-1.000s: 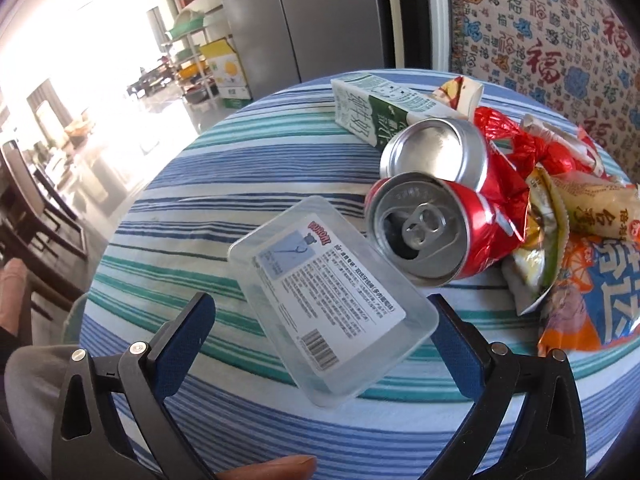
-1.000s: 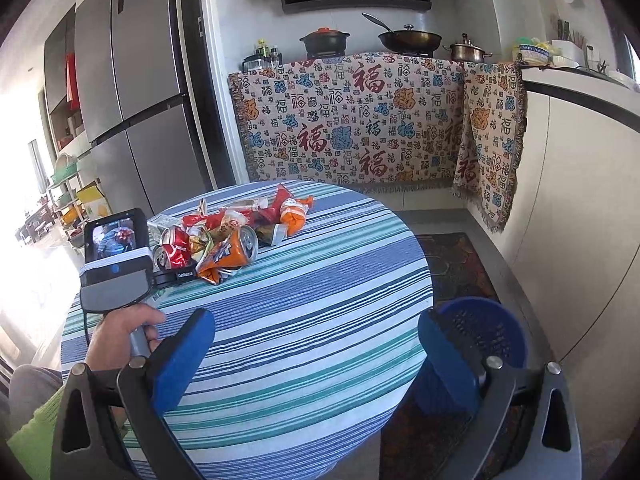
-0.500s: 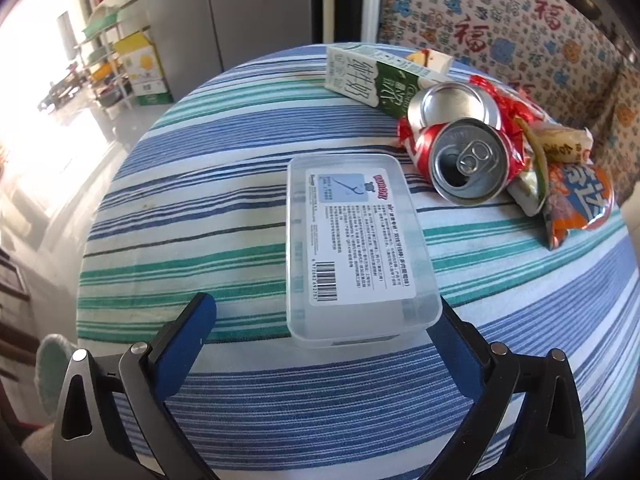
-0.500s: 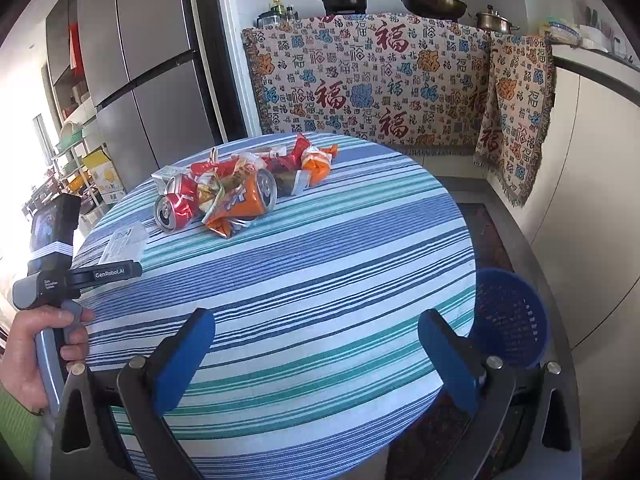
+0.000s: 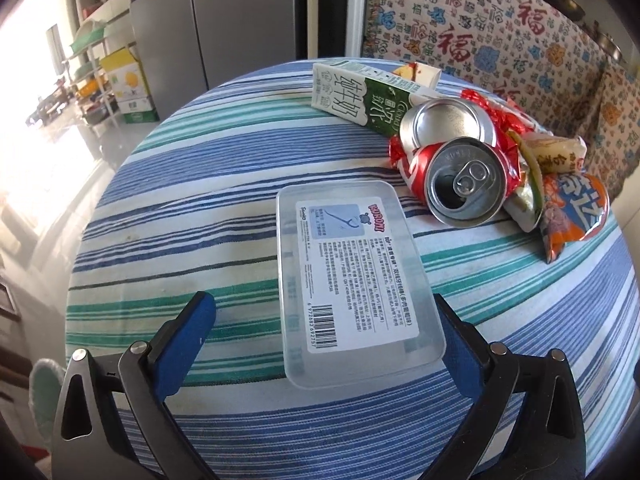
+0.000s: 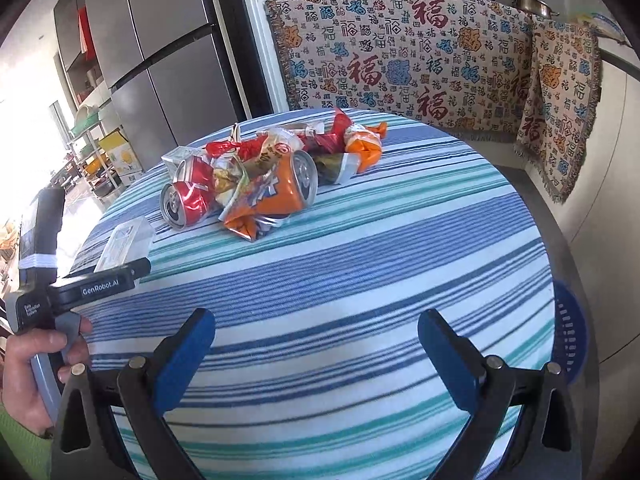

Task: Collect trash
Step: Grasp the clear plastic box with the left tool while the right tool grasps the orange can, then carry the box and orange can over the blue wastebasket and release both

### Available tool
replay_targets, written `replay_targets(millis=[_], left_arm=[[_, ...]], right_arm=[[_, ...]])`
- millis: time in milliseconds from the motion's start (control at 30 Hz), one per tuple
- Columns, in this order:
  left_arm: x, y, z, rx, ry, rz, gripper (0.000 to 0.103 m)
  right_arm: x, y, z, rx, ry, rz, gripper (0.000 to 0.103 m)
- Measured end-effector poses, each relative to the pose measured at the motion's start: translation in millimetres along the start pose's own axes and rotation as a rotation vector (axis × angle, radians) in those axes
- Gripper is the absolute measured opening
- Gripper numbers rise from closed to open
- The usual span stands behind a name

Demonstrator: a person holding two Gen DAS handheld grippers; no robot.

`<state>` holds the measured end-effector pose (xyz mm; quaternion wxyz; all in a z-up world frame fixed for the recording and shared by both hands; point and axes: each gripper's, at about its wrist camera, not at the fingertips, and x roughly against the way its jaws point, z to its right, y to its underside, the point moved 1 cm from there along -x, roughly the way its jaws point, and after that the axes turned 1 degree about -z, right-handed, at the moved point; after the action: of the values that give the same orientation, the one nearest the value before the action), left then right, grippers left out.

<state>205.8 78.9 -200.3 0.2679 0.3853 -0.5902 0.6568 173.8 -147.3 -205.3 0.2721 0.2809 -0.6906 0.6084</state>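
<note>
A striped round counter (image 6: 360,240) carries a trash heap ahead of both grippers. The left gripper (image 5: 326,320), fingers apart, brackets a clear plastic box (image 5: 348,276); beyond lies a red can (image 5: 460,180). The right gripper (image 6: 316,332) hovers empty, fingers spread wide.

A clear plastic box (image 5: 352,276) with a printed label and barcode is laid flat on the striped tablecloth, apart from the heap of trash. Just beyond it, a dented red can (image 5: 460,180) is tipped on its side with its opened top showing, a second can (image 5: 444,122) and a green-and-white milk carton (image 5: 360,98) behind it. Crumpled red and orange snack wrappers (image 6: 264,192) are piled against the cans.
</note>
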Motion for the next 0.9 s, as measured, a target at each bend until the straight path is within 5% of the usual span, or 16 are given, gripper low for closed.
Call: replay_targets(millis=[300,533,667,800,900], left_arm=[[1,2,-2,-0.007,-0.005,-0.001,0.103],[1,2,-2,-0.01,-0.004,-0.001,0.103],[0,3,-2,-0.014,-0.002,-0.002,0.103],[1,4,-6,-0.031,0.012,-0.012,0.102],[6,4,-10,-0.014,0.056,-0.004,0.098]], right_arm=[[-38,-18,-8,-0.106,-0.112,-0.035,0.103],[-85,-49,15,-0.417,-0.291,-0.067,0.101],[-110,-60,19,-0.551,-0.336,-0.081,0.09],[-119,-62,31,-0.638,-0.332,-0.073,0.043],[-98,-71,26,-0.469,-0.248,-0.023,0.042]])
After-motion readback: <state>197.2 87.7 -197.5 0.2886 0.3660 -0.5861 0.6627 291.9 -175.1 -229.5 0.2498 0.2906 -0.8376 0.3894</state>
